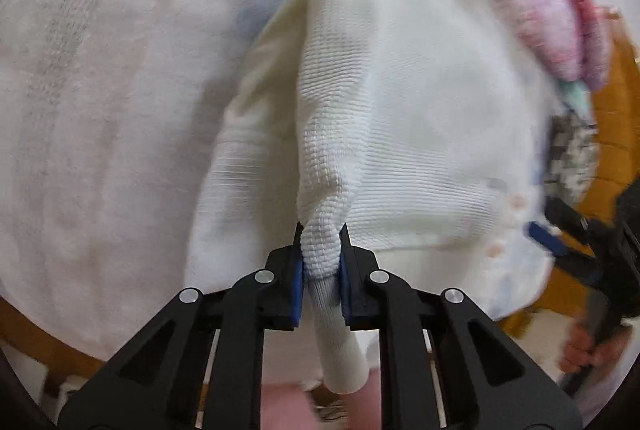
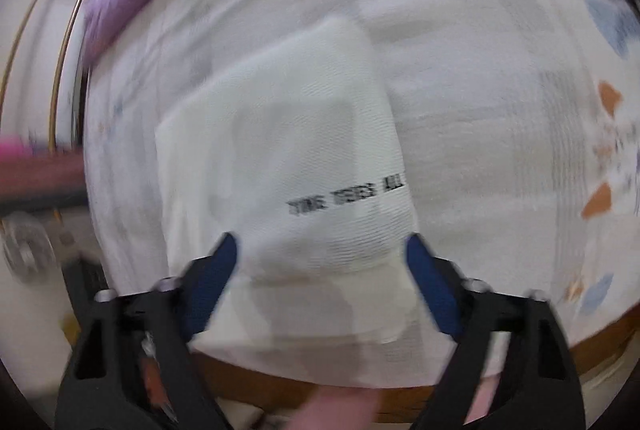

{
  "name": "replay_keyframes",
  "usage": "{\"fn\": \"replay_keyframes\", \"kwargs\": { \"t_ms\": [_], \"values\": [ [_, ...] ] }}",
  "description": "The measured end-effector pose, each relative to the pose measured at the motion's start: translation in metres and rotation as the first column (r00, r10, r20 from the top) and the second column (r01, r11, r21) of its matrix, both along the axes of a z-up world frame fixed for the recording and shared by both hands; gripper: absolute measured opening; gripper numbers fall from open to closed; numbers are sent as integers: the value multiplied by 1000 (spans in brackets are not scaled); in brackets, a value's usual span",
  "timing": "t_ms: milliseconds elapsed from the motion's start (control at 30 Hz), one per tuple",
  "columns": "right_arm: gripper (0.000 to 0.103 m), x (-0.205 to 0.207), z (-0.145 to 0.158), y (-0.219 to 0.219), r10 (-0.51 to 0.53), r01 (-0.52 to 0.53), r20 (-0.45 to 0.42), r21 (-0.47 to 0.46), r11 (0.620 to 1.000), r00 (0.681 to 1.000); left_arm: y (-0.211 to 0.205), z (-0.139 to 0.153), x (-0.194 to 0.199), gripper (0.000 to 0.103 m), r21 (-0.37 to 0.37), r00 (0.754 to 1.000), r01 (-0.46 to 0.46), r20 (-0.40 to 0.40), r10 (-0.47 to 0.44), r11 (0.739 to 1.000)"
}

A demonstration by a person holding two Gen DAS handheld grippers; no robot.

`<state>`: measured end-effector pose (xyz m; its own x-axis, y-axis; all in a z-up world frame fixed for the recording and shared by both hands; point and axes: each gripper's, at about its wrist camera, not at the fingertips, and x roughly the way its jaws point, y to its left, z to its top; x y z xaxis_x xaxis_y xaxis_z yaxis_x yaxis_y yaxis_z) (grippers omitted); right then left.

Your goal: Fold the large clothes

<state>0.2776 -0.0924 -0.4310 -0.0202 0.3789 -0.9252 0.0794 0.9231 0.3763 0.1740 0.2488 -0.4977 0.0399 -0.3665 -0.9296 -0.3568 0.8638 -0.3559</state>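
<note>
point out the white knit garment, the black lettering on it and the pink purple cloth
white knit garment (image 1: 400, 102): left wrist view, its broad knit panel
black lettering (image 2: 346, 199): right wrist view, middle of the printed line
pink purple cloth (image 1: 536, 2): left wrist view, its middle, top right

A cream-white knitted garment (image 1: 400, 118) with black lettering lies partly folded on the cloth, one ribbed bunch lifted.

Patterned cloth over a wooden table

A pale tablecloth (image 2: 480, 134) with blue and orange shapes covers the brown table (image 2: 256, 386). A pink-purple bundle of fabric (image 1: 552, 2) lies at the far edge.
</note>
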Motion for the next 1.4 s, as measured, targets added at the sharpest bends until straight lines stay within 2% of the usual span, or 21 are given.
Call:
{"fn": "replay_keyframes", "kwargs": {
  "t_ms": [33, 167, 233, 267, 300, 333, 367, 500, 533, 567, 633, 700, 767, 867, 967, 1067, 1133, 1200, 1267, 1333, 1400],
  "values": [
    [20, -2, -16, 8, 43, -44, -22, -27, 999, 999, 0, -20, 5, 15, 20, 1000, 21, -20, -20, 1000],
    [16, -2, -84, 36, 127, -129, -22, -97, 987, 992, -9, -48, 25, 17, 78, 995, 73, -72, -68, 994],
    [16, 8, -84, 39, 81, -88, -59, -125, 988, 995, -9, -36, 27, 19, 95, 992, 91, -99, -81, 991],
    [19, 12, -80, 40, 66, -79, -98, -135, 988, 993, -10, -29, 28, 31, 118, 988, 115, -116, -101, 986],
    [20, 17, -70, 40, 71, -89, -125, -139, 986, 990, -12, -12, 28, 52, 208, 979, 178, -140, -151, 962],
    [20, 20, -60, 39, 76, -91, -117, -132, 987, 990, -16, 1, 30, 60, 282, 970, 225, -151, -189, 933],
    [20, 25, -46, 36, 79, -89, -86, -114, 990, 993, -18, 10, 32, 64, 326, 964, 255, -153, -216, 910],
    [21, 69, -8, 23, 43, -42, 7, -103, 994, 999, -37, 58, 63, 64, 561, 916, 382, -124, -382, 734],
    [21, 79, -7, 22, 36, -34, 21, -88, 996, 999, -39, 65, 72, 64, 572, 913, 376, -95, -396, 729],
    [21, 90, -8, 23, 39, -36, 29, -91, 995, 999, -40, 73, 84, 64, 564, 917, 354, -53, -395, 746],
    [21, 117, -20, 31, 59, -57, 13, -117, 991, 998, -38, 78, 123, 57, 459, 941, 259, 81, -330, 850],
    [21, 133, -46, 30, 29, -36, -71, -95, 995, 997, -37, 64, 155, 39, 393, 947, 209, 149, -286, 896],
    [20, 147, -84, 33, 17, -35, -138, -127, 991, 990, -43, 28, 189, 39, 378, 954, 214, 116, -276, 901],
    [20, 150, -100, 28, -28, 11, -171, -101, 995, 985, -55, -20, 212, 39, 424, 927, 307, 71, -369, 852],
    [20, 137, -78, 30, 21, -41, -153, -127, 991, 988, -45, 3, 204, 39, 378, 935, 306, 54, -350, 874],
    [23, 94, -53, 35, 69, -85, -180, -84, 993, 981, -32, 44, 161, 40, 434, 947, 262, 57, -316, 862],
    [25, 52, -63, 39, 102, -113, -215, -39, 993, 971, -26, 46, 127, 40, 330, 965, 226, 54, -257, 917],
    [24, 24, -86, 39, 91, -98, -133, -49, 994, 987, -23, 16, 91, 39, 209, 980, 196, -31, -194, 958],
    [24, 19, -86, 33, 44, -47, -107, -27, 999, 993, -30, -12, 50, 39, 215, 968, 223, -160, -191, 951],
    [26, 5, -68, 22, -38, 34, -205, -20, 999, 978, -33, 0, 22, 39, 197, 976, 190, -144, -163, 962],
    [28, -18, -52, 23, 7, -15, -216, -33, 999, 976, -33, 19, -3, 39, 194, 985, 150, -108, -131, 969]
  ]
}}
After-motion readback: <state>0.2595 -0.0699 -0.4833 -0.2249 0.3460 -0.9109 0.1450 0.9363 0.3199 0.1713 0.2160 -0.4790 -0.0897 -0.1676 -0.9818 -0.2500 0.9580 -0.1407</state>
